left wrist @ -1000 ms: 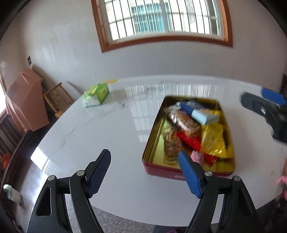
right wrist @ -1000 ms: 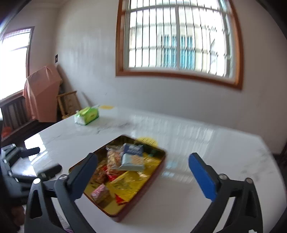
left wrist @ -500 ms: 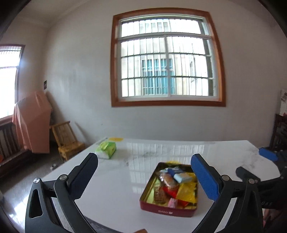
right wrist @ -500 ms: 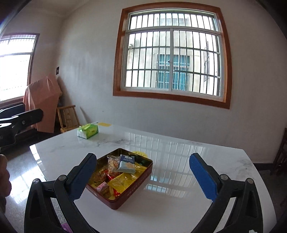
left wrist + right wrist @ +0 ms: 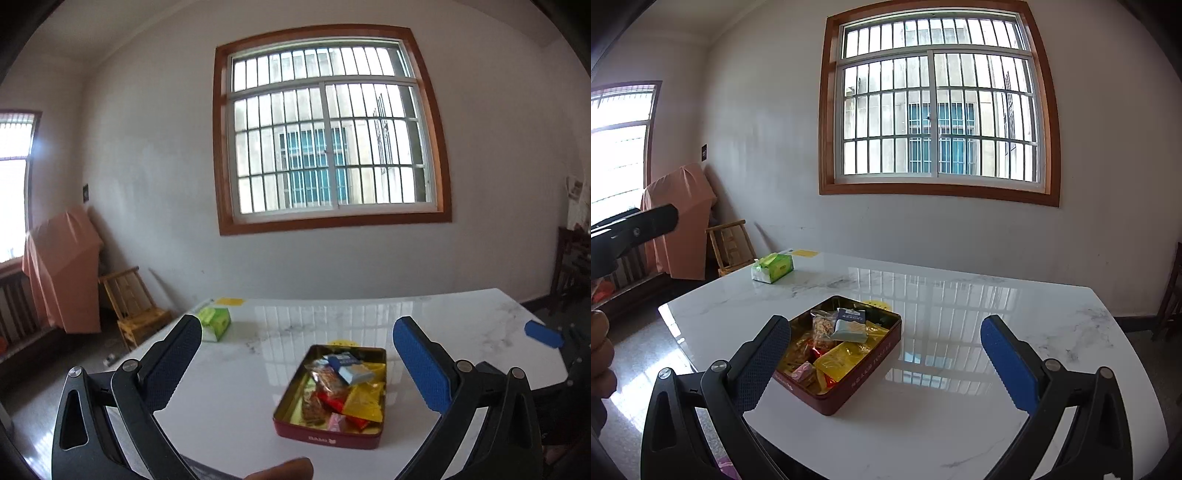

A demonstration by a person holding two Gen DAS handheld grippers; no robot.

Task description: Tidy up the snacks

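Both tools, left (image 5: 295, 365) and right (image 5: 884, 360), spread, empty; snack tin (image 5: 871, 363) at 12 o'clock on desk (image 5: 979, 406); judged step: approach, next descend.

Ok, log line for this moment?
left tongs: open, empty | right tongs: open, empty | snack tin: on table, full, lid off

Green tissue pack (image 5: 772, 268) near table (image 5: 960, 406) corner; wooden chair (image 5: 135, 308) and pink-draped object (image 5: 61, 275) beside wall; barred window (image 5: 940, 103) above.
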